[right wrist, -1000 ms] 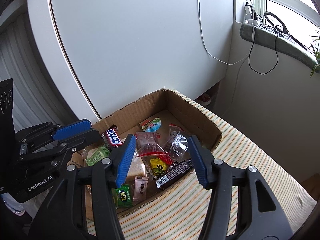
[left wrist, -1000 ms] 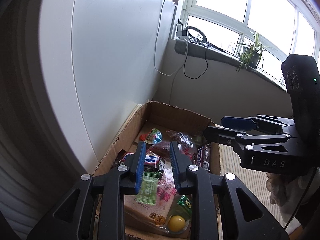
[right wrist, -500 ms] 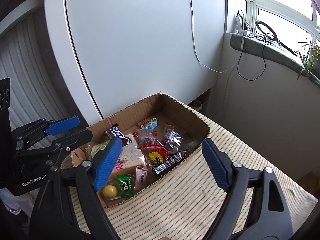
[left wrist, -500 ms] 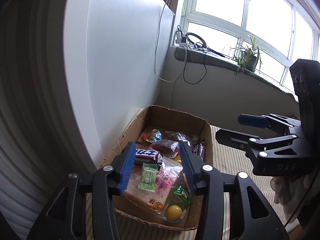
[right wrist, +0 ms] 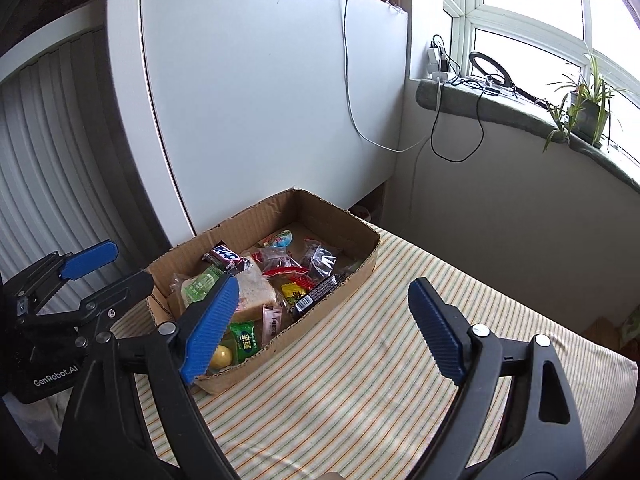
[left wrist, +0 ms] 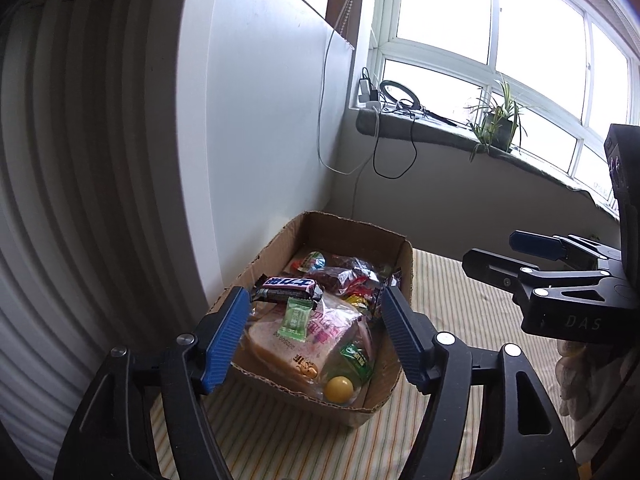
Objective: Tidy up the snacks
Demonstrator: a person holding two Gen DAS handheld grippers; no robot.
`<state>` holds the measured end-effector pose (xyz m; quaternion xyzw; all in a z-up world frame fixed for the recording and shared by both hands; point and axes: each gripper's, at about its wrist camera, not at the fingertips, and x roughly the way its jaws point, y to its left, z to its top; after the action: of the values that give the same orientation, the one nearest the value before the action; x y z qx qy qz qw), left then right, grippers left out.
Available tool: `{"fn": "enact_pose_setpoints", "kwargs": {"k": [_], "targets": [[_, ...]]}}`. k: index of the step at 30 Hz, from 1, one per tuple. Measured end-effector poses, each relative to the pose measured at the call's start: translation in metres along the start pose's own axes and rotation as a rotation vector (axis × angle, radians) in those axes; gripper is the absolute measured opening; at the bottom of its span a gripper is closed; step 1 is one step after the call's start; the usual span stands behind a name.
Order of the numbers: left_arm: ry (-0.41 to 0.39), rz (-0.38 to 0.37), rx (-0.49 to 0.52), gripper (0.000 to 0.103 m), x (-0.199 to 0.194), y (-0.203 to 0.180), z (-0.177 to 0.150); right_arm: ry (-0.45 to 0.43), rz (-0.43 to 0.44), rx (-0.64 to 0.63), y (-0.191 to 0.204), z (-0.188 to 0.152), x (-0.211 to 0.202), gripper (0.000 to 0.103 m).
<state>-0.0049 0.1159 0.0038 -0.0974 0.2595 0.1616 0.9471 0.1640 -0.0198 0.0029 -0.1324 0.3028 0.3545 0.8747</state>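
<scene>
A shallow cardboard box [left wrist: 405, 264] [right wrist: 360, 276] of snacks sits on a striped cloth against a white panel. It holds a chocolate bar [left wrist: 288, 286] [right wrist: 228, 258], a wrapped bread slice [left wrist: 304, 340] [right wrist: 252, 296], a green candy [left wrist: 294, 318], a yellow ball [left wrist: 338, 388] [right wrist: 221, 357], a black bar [right wrist: 318, 292] and several small packets. My left gripper [left wrist: 314, 336] is open and empty, raised above the box's near end. My right gripper [right wrist: 320, 324] is open wide and empty, above the cloth beside the box. Each gripper also shows in the other's view [left wrist: 532, 256] [right wrist: 100, 270].
The striped cloth [right wrist: 400, 360] covers the table to the right of the box. A white panel [right wrist: 260, 120] stands behind the box, with cables hanging down it. A windowsill [left wrist: 460, 136] carries a potted plant [left wrist: 498, 124] and a ring light.
Both grippers have pulled back and up from the box and opened wider. The left gripper let go of the green candy, which now lies on the bread.
</scene>
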Motion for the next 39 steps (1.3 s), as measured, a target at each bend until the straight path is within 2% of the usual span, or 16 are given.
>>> {"fn": "enact_pose_setpoints", "kwargs": {"k": [8,39], "targets": [[-0.006,0.013,0.021,0.072,-0.008,-0.008,-0.003,-0.024,-0.009,0.032,-0.003,-0.004,-0.017,0.089],[-0.001,0.017,0.006,0.072,-0.016,-0.012,-0.003,-0.013,-0.013,0.016,0.001,-0.01,-0.015,0.089]]}}
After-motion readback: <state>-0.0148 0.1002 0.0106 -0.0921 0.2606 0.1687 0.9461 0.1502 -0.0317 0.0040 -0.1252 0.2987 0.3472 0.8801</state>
